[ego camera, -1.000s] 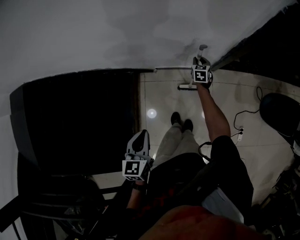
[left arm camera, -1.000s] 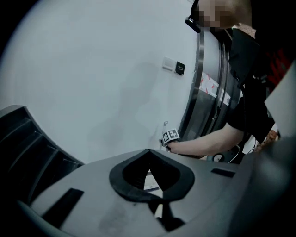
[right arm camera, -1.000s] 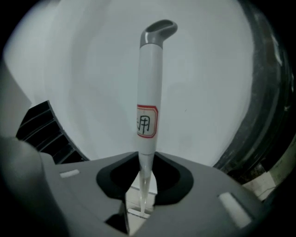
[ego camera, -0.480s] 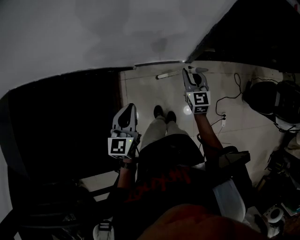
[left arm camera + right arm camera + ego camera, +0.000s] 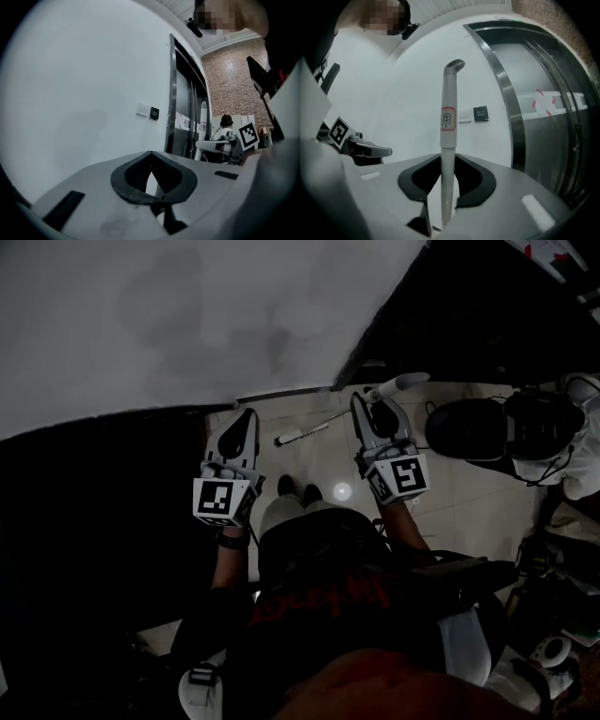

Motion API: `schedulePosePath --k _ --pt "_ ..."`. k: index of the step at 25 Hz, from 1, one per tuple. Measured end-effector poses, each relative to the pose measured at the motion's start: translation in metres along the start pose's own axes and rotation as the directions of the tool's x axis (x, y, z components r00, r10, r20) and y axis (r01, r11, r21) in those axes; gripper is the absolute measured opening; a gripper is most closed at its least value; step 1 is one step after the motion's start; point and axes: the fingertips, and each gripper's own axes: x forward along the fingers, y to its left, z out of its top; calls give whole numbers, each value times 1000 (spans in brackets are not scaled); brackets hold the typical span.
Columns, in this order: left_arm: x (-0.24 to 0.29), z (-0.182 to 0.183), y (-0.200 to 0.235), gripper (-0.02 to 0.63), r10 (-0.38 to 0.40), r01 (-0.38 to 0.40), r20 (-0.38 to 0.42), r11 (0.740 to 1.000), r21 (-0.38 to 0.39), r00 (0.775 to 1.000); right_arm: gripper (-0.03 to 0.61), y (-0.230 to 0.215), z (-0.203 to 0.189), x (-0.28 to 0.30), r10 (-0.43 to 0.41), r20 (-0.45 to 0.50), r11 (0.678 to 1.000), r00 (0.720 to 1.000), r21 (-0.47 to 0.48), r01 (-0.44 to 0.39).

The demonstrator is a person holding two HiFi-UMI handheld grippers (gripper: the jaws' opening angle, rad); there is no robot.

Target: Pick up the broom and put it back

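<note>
Broom handle lower end hidden behind right claw.

- A plain white wall is seen across the upper part of the head view.
- The floor is laid with pale glossy tiles, and a round light spot is reflected in it.
- A white switch plate and a black plate are mounted side by side.
- A metal door frame is set near them.
- A brick wall is seen farther back.

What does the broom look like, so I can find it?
Look at the big white wall beside the metal-framed door. In front of it, the right gripper clamps a thin white pole, the broom. Only it has a hooked grey tip and a red-edged label.
</note>
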Motion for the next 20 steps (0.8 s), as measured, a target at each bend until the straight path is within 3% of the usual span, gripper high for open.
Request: schedulePosePath --k 2,5,13,20 --pt "7 4 0 3 -4 5 33 1000 -26 999 88 4 1 -9 15 -1 1000 1000 13 -15" --pt "18 1 -8 3 -18 19 17 998 -57 1000 89 10 3 -20 58 15 998 998 33 -59" --pt "35 -8 -51 3 -106 107 -43 994 -1 993 89 6 -6 -52 72 9 996 997 60 -73" --pt "21 11 -66 5 -142 142 -1 990 -1 990 89 11 -1 -59 73 -18 994 997 88 -71"
